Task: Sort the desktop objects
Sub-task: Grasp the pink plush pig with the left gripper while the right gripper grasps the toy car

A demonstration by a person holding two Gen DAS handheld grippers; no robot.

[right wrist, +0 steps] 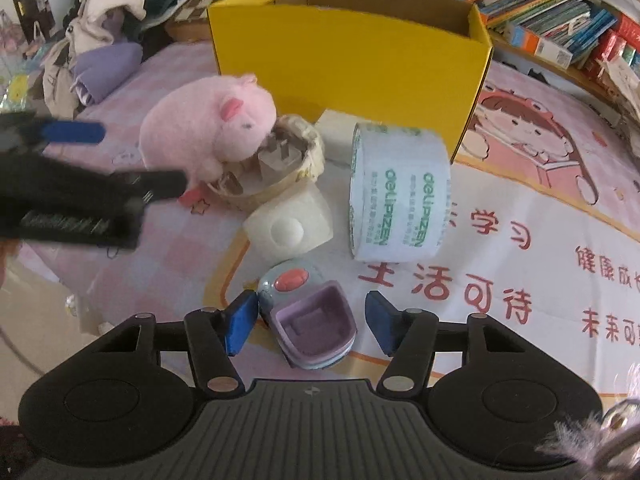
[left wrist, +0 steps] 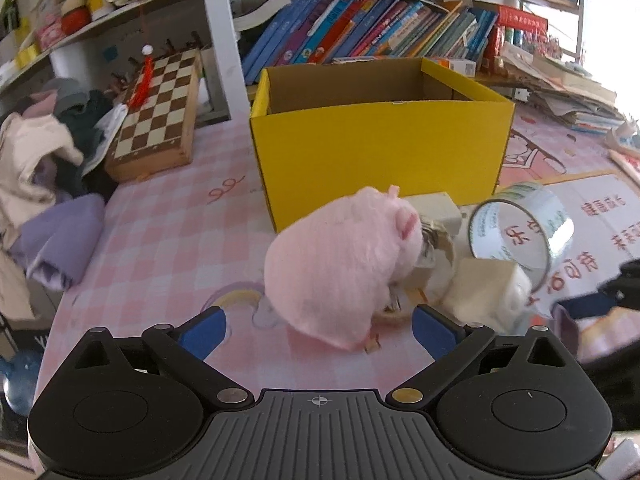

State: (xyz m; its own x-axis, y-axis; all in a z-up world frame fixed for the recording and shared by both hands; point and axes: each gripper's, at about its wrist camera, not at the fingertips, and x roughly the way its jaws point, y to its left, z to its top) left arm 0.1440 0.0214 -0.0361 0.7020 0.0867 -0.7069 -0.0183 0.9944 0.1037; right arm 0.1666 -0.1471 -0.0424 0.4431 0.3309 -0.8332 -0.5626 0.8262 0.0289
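Observation:
A pink plush pig [left wrist: 340, 268] sits on the pink checked desk mat, its snout over a small woven basket [right wrist: 280, 168]. My left gripper [left wrist: 318, 330] is open just short of the pig, one blue pad on either side of its rump. In the right wrist view a small purple and pale-blue toy [right wrist: 316, 320] lies between the pads of my right gripper [right wrist: 311, 322]. The left pad is at the toy's blue end and the right pad stands a little clear of it, so the jaws are open. The yellow cardboard box [left wrist: 380, 152] stands open-topped behind the pig.
A roll of clear tape [right wrist: 396, 192] lies on its side next to a white cube [right wrist: 288, 232]. A chessboard [left wrist: 160, 112] and a heap of clothes [left wrist: 44, 160] lie at the left. Leaning books [left wrist: 360, 28] fill the shelf behind the box. A poster [right wrist: 520, 260] covers the desk's right.

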